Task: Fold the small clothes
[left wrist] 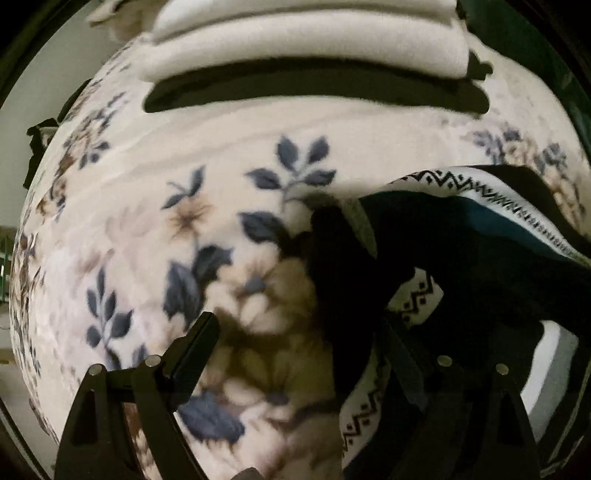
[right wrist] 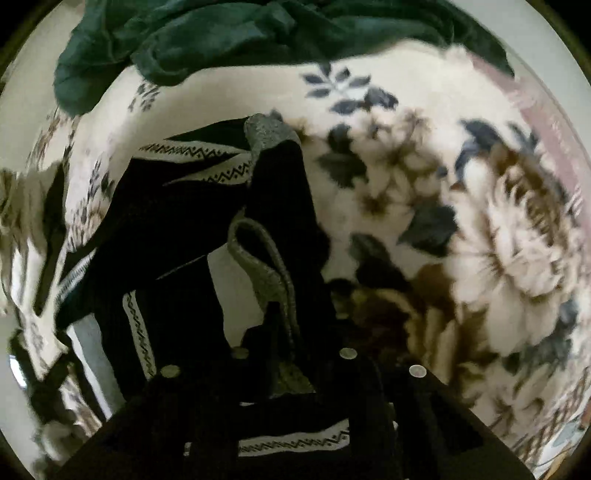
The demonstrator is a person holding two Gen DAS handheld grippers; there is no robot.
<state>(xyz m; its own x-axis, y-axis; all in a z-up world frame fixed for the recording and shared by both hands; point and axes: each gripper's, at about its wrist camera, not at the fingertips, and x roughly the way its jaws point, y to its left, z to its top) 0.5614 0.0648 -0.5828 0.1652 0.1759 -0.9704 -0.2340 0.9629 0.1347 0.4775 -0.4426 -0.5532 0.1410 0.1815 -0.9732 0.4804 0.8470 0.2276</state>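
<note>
A small black garment (left wrist: 461, 251) with white zigzag-patterned bands and a grey trim lies bunched on a floral blanket (left wrist: 177, 206). In the left wrist view my left gripper (left wrist: 306, 343) is open; its left finger (left wrist: 195, 347) shows over the blanket, its right finger is lost in the dark cloth. In the right wrist view my right gripper (right wrist: 291, 350) is shut on the black garment (right wrist: 280, 206), with the grey trim (right wrist: 273, 273) running up from between the fingers.
A stack of folded cream cloths (left wrist: 306, 40) lies at the far side of the blanket in the left wrist view. A crumpled dark green garment (right wrist: 221, 33) lies at the far edge in the right wrist view. The blanket's pink border (right wrist: 546, 122) runs at right.
</note>
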